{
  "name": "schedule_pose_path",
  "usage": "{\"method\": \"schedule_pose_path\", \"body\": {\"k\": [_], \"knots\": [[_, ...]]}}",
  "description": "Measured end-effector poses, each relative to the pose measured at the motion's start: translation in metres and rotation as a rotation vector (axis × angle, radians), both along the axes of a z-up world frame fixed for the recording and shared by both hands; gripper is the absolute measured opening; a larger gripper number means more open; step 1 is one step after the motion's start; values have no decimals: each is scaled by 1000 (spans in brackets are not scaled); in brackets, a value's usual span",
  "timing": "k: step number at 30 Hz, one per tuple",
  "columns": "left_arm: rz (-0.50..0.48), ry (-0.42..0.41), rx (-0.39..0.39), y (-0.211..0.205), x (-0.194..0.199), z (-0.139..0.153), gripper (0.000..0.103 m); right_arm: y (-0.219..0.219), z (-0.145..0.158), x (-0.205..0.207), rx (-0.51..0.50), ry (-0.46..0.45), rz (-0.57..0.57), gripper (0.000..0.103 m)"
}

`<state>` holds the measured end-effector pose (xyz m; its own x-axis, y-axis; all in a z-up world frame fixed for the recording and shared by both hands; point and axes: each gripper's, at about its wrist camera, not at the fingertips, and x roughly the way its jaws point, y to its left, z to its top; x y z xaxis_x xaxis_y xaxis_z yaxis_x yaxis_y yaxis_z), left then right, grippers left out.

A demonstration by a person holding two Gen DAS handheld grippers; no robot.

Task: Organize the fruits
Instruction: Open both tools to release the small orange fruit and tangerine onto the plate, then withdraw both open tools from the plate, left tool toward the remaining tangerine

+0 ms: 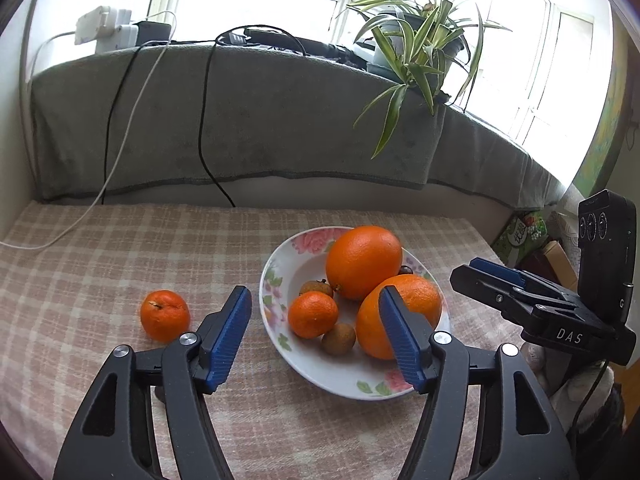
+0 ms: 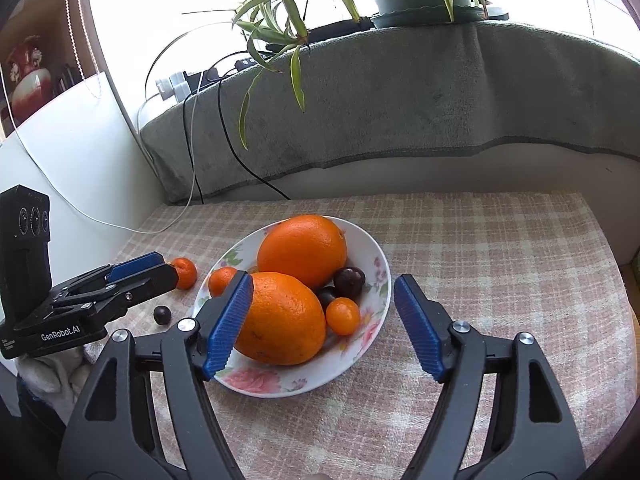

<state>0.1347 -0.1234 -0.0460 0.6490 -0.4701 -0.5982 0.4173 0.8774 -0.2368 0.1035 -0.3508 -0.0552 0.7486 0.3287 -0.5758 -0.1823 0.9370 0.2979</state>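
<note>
We work at a table spread with a pink-and-cream checked cloth (image 1: 100,248), pushed up against a window ledge draped in a grey-green cover (image 1: 248,120), where a spider plant (image 1: 420,40) trails over the edge and black and white cables hang down (the window behind is washed out by daylight). On the cloth sits a white floral plate (image 2: 372,248), and in it two big oranges lie touching: the rear orange (image 1: 363,262) toward the ledge, the front orange (image 2: 280,318) nearer us. Around them in the plate we see a small mandarin (image 1: 313,314), two brownish longan-like fruits (image 1: 339,338), a little kumquat (image 2: 343,315) and two dark plums (image 2: 349,281). Off the plate, a loose mandarin (image 1: 165,315) rests on the cloth to its left, and a lone dark plum (image 2: 162,315) lies near that side of the plate. Our left gripper (image 1: 316,336) hovers over the plate's near left part, fingers spread apart with nothing pressed between the blue pads. Our right gripper (image 2: 324,324) hangs over the plate's near right part, likewise wide apart; the front orange sits just by its left pad, ungripped.
</note>
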Motion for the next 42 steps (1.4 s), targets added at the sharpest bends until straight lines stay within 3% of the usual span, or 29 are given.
{"method": "schedule_pose_path", "body": {"k": [2,14,42], "knots": [[5,-3,4,-1,-1,1,71,-1,2,-2,2,-10,-6,84],[26,-33,30,-2,-12,8,76,1,16,-16,-3,-52,-23,100],[70,-92,38,26,-46,27,76,27,39,-52,-28,-96,2,102]]}}
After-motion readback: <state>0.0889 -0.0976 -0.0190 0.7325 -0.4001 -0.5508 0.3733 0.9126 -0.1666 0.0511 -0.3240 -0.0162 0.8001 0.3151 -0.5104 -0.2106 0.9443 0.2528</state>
